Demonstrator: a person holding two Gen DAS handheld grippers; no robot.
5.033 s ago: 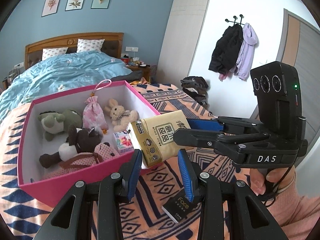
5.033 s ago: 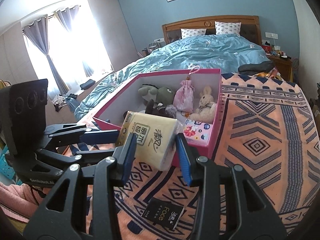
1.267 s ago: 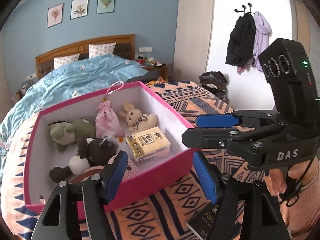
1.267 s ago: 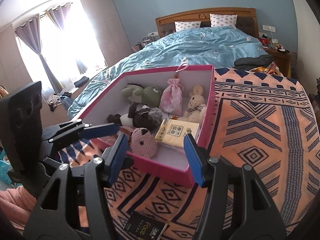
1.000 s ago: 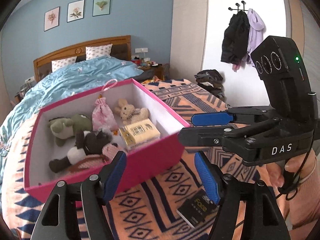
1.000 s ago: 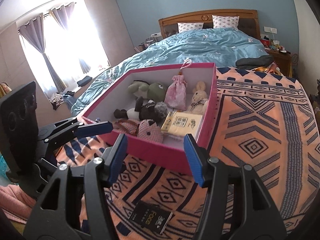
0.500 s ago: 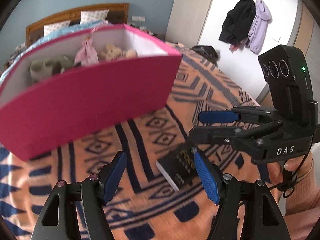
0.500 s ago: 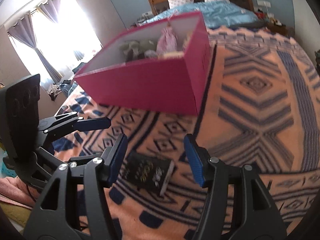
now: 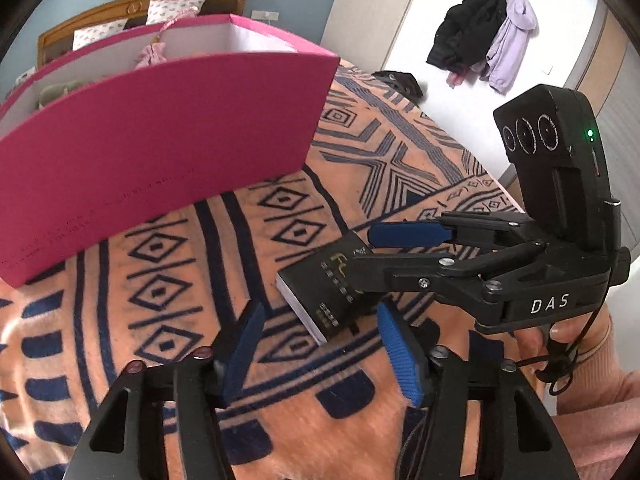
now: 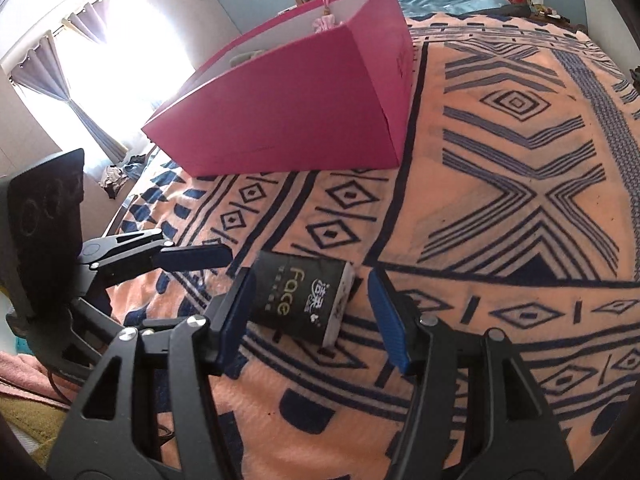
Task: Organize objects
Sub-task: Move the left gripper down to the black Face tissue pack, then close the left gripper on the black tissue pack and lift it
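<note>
Between our right gripper's point(image 10: 310, 312) spread pads lies the black tissue pack point(image 10: 304, 298), long axis across them, nearer than our closing, empty left gripper point(image 9: 320, 352).

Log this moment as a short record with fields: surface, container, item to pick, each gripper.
surface: patterned orange blanket
container: pink box, standing on the blanket beyond the pack
item: black tissue pack, lying flat on the blanket
right gripper: open, straddling the pack
left gripper: jaws closing, nothing between them, beside the pack
</note>
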